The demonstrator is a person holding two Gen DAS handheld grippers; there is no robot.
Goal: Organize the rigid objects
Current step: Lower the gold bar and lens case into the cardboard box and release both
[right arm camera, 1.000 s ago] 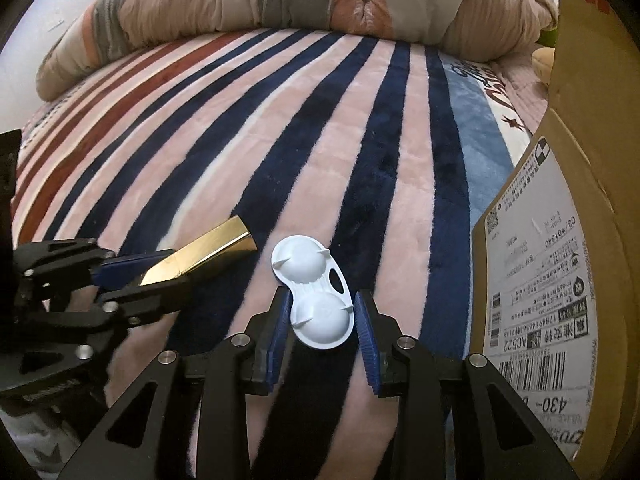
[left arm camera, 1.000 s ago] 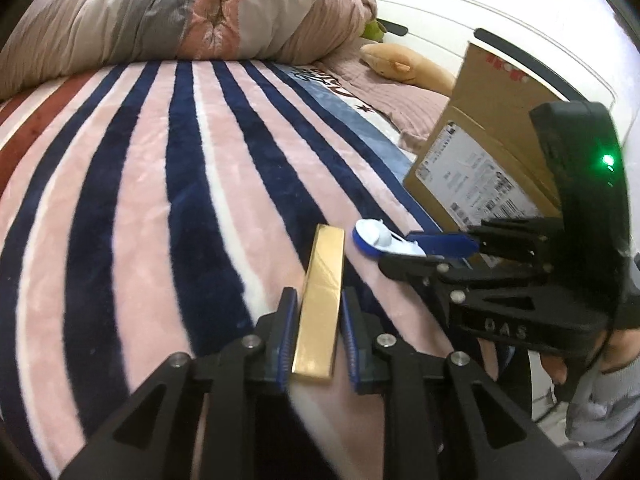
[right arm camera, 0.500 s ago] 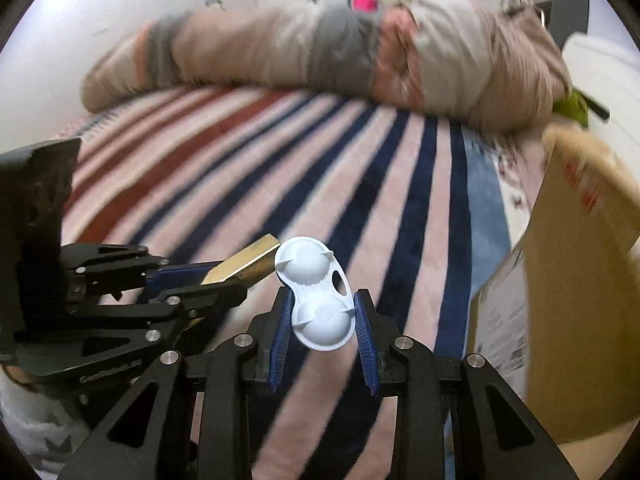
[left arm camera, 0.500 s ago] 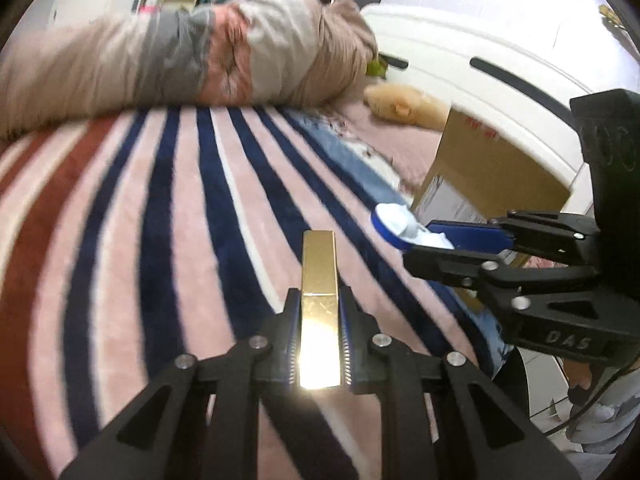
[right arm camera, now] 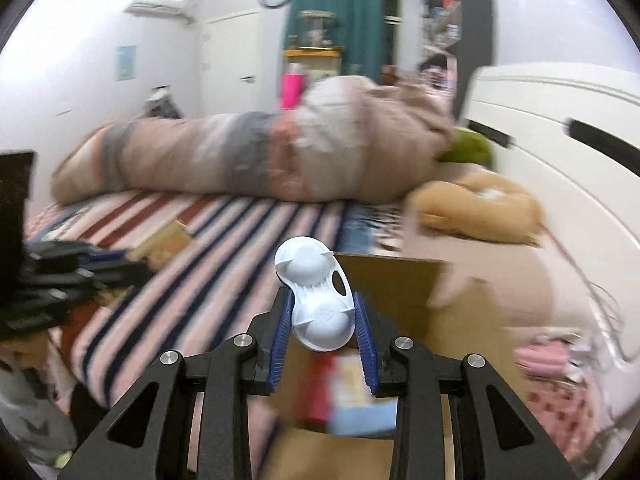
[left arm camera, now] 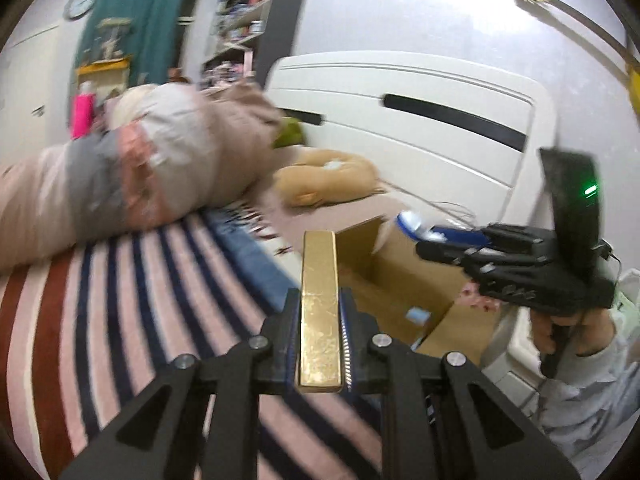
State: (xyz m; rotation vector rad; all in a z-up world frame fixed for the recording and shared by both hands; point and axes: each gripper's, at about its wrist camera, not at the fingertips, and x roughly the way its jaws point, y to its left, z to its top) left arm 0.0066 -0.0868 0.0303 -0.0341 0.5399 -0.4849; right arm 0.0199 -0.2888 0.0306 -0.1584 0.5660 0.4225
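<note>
**Operator:** Which step is in hand?

**Technician:** Judged from the present views, the transfer step: both items are held above the bed, near the cardboard box [left arm camera: 384, 268], and neither has been released.

**Operator:** Report the tools, left to right.

**Technician:** Left gripper [left arm camera: 320, 344]: jaws set narrow, pads clamped on both long sides of the gold bar [left arm camera: 319, 300]. The bar runs forward along the fingers and projects well past the tips. It is clear of the striped blanket [left arm camera: 132, 292]; its far end lies in line with the near-left edge of the open box. Right gripper [right arm camera: 322, 332]: jaws also narrow, blue pads pressed against the lower lobe of the white two-lobed case [right arm camera: 314, 294]. The upper lobe stands free above the pads, tilted slightly left. In the right wrist view the box opening sits directly beyond and beneath the fingers, with a red and a pale blue item inside, too blurred to identify.

**Operator:** What does the next move call for?

**Technician:** For the right tool, lower the case into the opening, then widen the jaws; it appears closest to release. For the left tool, carry the bar rightward over the box rim before lowering. Stagger the two releases, since both tools converge on one opening and could collide.

**Operator:** Risk?

**Technician:** The case is gripped on one lobe only and may pivot.
</note>
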